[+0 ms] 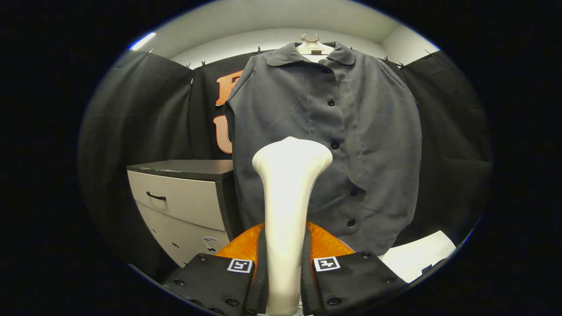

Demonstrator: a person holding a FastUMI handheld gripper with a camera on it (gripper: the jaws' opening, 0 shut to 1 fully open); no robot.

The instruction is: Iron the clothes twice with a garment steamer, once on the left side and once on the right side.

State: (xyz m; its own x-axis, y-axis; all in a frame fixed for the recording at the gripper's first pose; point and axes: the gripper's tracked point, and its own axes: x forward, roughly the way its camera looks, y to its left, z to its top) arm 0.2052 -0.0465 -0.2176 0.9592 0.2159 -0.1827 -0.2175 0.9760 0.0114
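The claw [284, 281] is clamped on the handle of the white steamer [287, 197], both fingers pressing its sides, with the steamer's head pointing up at the grey shirt [325, 140] hanging on a hanger [312, 44] just ahead. A drawer cabinet [184, 202] stands beside the shirt. The ironing seems about to start; the next move likely calls for bringing the head against one side of the shirt front and stroking along it.

A drawer cabinet [184, 199] stands beside white paper [421, 256]
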